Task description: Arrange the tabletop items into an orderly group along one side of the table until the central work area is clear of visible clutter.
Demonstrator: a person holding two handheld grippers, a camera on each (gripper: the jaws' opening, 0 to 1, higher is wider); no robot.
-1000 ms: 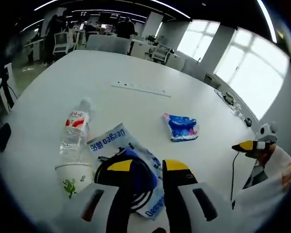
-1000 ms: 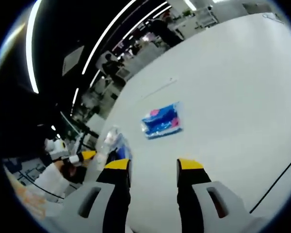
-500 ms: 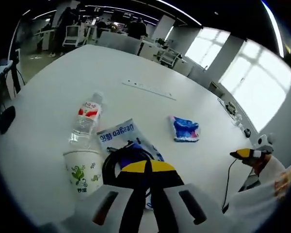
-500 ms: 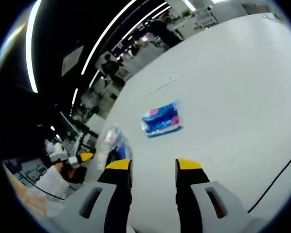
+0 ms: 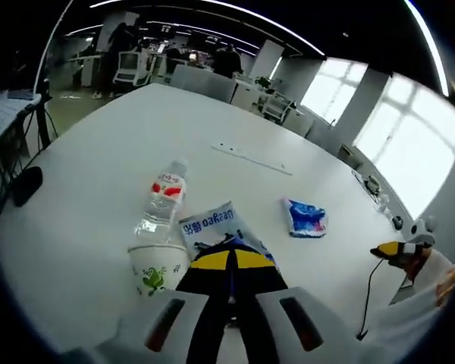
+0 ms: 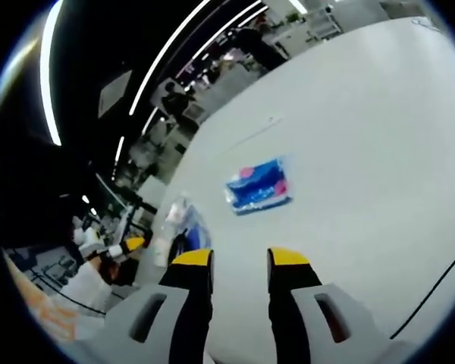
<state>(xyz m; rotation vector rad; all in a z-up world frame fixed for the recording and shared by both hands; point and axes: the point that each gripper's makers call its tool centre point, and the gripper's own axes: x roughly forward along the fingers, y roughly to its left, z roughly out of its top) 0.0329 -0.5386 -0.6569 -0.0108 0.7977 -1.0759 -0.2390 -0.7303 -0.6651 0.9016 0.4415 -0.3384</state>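
The white table spans most of the left gripper view. At bottom centre the left gripper has its yellow-tipped jaws clenched together over a blue-and-white packet; whether they pinch anything I cannot tell. Left of the packet a water bottle lies on its side, and a paper cup stands touching its base, at lower left. A blue tissue pack lies apart, right of centre. A thin white strip sits above centre. In the right gripper view the right gripper holds its jaws apart, empty, with the tissue pack above them.
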